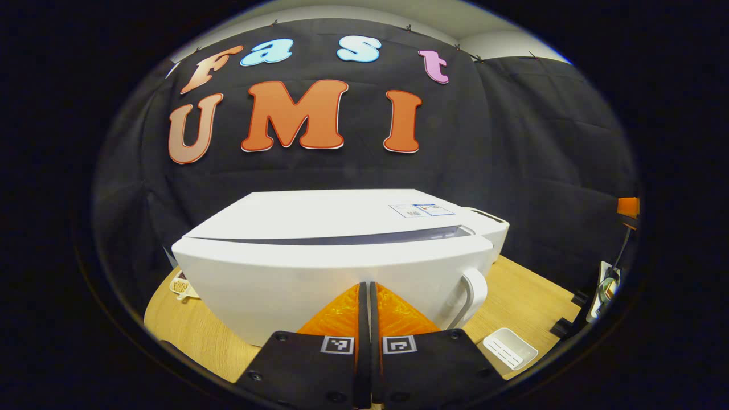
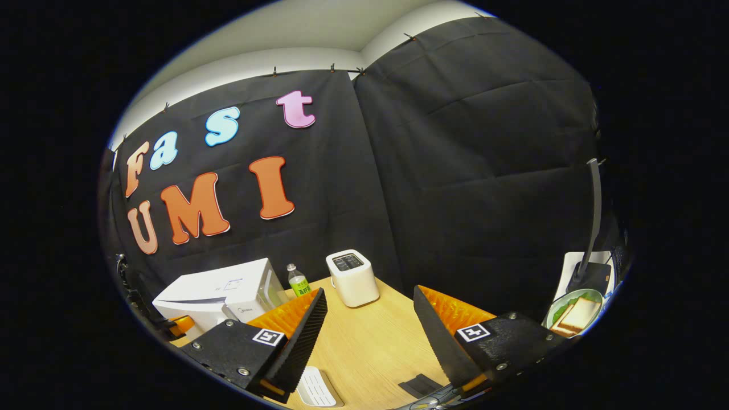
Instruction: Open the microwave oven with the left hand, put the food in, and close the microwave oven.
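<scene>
Right now the left gripper (image 1: 365,296), pinched narrow, meets the smooth, boxy white microwave (image 1: 336,256) at frame centre; the right gripper (image 2: 370,310) gapes wide above grainy wooden table (image 2: 364,341).

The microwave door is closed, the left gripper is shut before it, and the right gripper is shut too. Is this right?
Not quite. In the right gripper view the right gripper is open. The microwave door is closed and the left gripper is shut before it.

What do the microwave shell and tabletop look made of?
Microwave: smooth, faintly glossy white shell with soft highlights, likely moulded plastic or painted metal; can't tell which. Table: pale matte surface with wood grain lines, wood or a wood-look laminate.
</scene>
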